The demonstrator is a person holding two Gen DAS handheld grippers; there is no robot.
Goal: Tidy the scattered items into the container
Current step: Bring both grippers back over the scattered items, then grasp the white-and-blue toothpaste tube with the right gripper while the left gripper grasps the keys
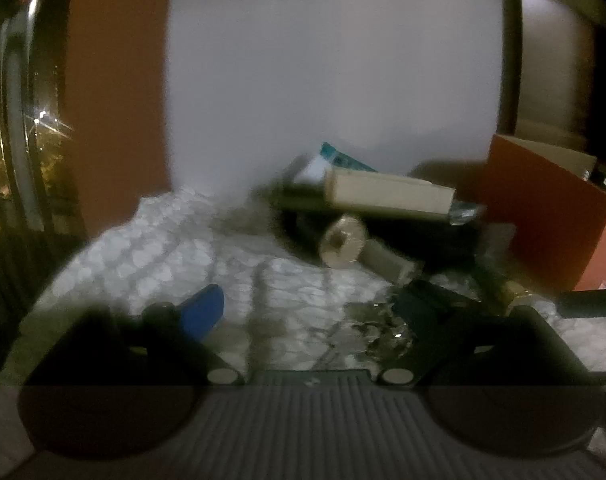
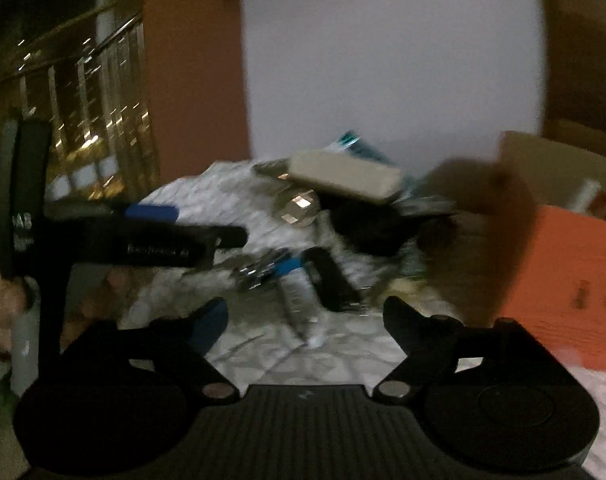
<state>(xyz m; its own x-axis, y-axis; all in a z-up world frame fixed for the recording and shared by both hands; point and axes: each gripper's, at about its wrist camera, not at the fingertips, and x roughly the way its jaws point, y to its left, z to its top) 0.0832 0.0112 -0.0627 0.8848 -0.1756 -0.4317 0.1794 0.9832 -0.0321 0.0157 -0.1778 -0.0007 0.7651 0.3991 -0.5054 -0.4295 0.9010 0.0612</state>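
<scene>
Scattered items lie on a white quilted cloth point(image 1: 191, 256): a beige flat box point(image 1: 387, 194), a teal-edged packet point(image 1: 339, 158), a tape roll point(image 1: 341, 246), crumpled foil point(image 1: 383, 330) and a dark block point(image 1: 427, 304). An orange cardboard box point(image 1: 551, 216) stands open at the right. My left gripper point(image 1: 307, 308) is open and empty above the cloth. In the right wrist view my right gripper point(image 2: 305, 314) is open and empty just short of a small white tube point(image 2: 299, 300), a black flat item point(image 2: 331, 280) and a metal clip point(image 2: 259, 270). The beige box point(image 2: 343, 176), the orange box point(image 2: 567, 268) and the left gripper point(image 2: 151, 236) show there too.
A white wall point(image 1: 335, 64) and an orange-brown pillar point(image 1: 119, 92) rise behind the pile. A dark railing with city lights point(image 2: 83, 128) lies at the left. A black cable point(image 1: 591, 304) lies by the orange box. The frames are dim and blurred.
</scene>
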